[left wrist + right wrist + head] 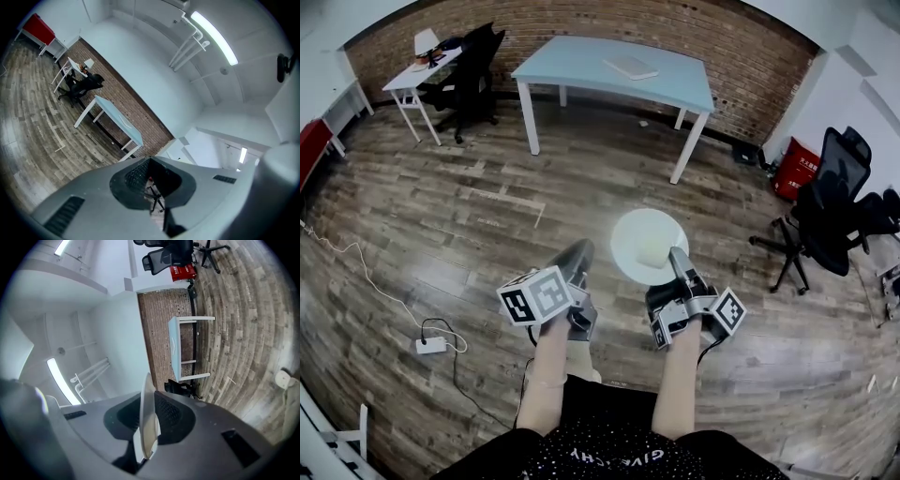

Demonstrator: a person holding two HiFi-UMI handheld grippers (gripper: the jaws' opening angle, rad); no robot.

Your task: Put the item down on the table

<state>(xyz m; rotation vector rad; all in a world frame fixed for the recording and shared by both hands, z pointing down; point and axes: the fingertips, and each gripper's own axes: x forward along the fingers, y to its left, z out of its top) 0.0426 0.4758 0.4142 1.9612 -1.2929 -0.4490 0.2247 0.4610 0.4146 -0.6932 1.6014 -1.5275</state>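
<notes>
Now: right tool (678, 258) clamped on the rim of a white plate (645, 242), which hangs in the air over the wooden floor (469, 234). Left tool (578, 253) has its jaws together, with nothing between them. The pale blue bench (581, 58) stands well apart by the brick wall, with a flat white pad (630, 67) near its far edge.

Likely hazards: the plate is pinched at one rim point only, so a jolt could swing or slip it from the pads. A tilted approach could strike its free edge on the bench's near edge. The power strip (430, 345) and its cable on the floor could catch a foot.

Writing: upside-down white lettering on the dark garment (609, 455) appears to read GIVENCHY. White print on the red bin (797, 167) is too small to read.
</notes>
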